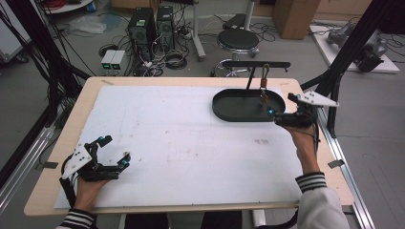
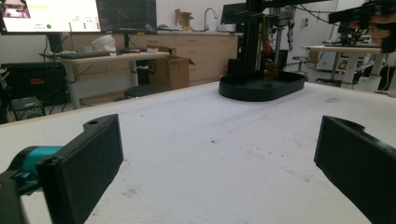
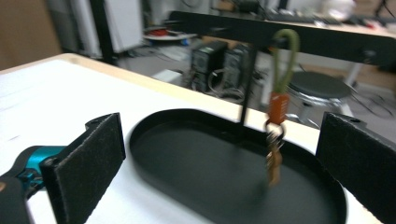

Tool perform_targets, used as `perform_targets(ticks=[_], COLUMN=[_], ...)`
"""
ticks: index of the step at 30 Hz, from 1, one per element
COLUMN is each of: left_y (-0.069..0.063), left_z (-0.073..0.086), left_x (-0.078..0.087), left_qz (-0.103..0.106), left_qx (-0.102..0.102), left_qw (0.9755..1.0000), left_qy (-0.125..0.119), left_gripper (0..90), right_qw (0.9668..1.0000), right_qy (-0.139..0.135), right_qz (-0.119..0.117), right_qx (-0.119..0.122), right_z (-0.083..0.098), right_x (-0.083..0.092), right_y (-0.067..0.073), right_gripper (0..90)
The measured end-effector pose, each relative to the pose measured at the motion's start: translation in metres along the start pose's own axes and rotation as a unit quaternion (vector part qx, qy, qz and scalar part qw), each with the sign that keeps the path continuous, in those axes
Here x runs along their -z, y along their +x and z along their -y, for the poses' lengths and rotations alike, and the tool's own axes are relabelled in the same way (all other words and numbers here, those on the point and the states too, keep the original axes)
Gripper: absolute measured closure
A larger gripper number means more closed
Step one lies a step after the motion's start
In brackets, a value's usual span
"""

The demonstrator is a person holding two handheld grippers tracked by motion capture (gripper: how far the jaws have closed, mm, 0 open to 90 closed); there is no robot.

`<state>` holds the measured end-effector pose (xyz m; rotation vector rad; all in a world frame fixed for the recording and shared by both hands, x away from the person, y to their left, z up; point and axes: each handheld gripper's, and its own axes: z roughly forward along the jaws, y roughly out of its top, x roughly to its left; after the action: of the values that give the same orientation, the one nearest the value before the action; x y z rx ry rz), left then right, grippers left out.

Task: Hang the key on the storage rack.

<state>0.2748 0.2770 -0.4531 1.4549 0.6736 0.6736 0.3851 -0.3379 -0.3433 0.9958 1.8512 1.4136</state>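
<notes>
A keychain (image 3: 275,135) with an olive-green loop, an orange tag and a small key hangs from the black crossbar (image 1: 255,64) of a stand, dangling over the stand's black oval tray (image 1: 229,109) at the far right of the table. The right gripper (image 1: 279,116) hovers at the tray's right edge, jaws spread wide and gripping nothing, the keychain framed between them in the right gripper view. At the near left, well apart from the tray, the left gripper (image 1: 114,150) rests low over the white mat (image 1: 181,148), its jaws likewise released and empty. The mat, faintly smudged, covers most of the light wooden tabletop (image 1: 67,129). Beyond the table stand a black stool (image 1: 238,39), two computer towers (image 1: 153,26) amid tangled cables and a cardboard box (image 1: 293,16) on the grey floor.
</notes>
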Motion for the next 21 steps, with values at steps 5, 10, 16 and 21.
perform_targets(ticks=[5,10,16,21], left_y=[-0.001,-0.001,-0.001,-0.002], left_z=[0.000,0.000,0.000,0.000], left_x=[-0.001,0.000,0.001,0.001], left_qz=[-0.004,-0.006,-0.007,-0.007], left_qx=[-0.002,-0.005,-0.002,-0.004], left_qw=[1.0000,1.0000,1.0000,1.0000], left_qy=[0.006,0.005,0.001,0.001], left_gripper=[1.7,1.7,1.7,1.7], right_qw=[0.9991,0.9972,0.9945,0.9908], right_qy=[-0.035,-0.068,-0.102,-0.134], right_qz=[-0.012,-0.026,-0.012,0.014], right_qx=[0.019,0.019,0.021,0.006], right_z=[0.024,0.051,0.085,0.109], right_x=[0.031,0.051,0.060,0.064], right_y=[0.018,0.033,0.047,0.049], right_gripper=[0.3,0.3,0.3,0.3])
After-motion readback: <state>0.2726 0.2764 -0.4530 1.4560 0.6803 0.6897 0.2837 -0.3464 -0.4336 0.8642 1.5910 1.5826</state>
